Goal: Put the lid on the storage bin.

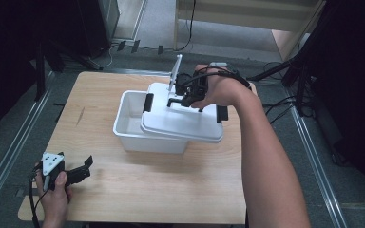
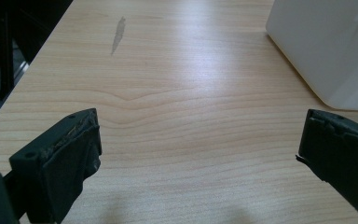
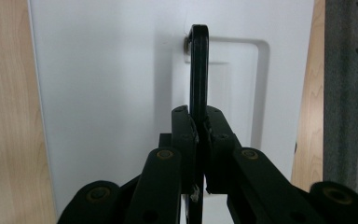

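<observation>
one lid [image 1: 180,121] hangs askew over the box [image 1: 130,124]; your right gripper [image 3: 199,128] pinches its handle [image 3: 198,70], your left gripper [image 2: 198,154] gapes wide, far.

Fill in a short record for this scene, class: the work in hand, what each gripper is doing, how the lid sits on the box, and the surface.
work: moving the white plastic lid by its black handle
right gripper: fingers shut on the black handle
left gripper: open, nothing between its fingers, low over the table's near left corner
lid position: askew on the white rectangular plastic box, leaving the box's left part uncovered
surface: light wooden table
</observation>
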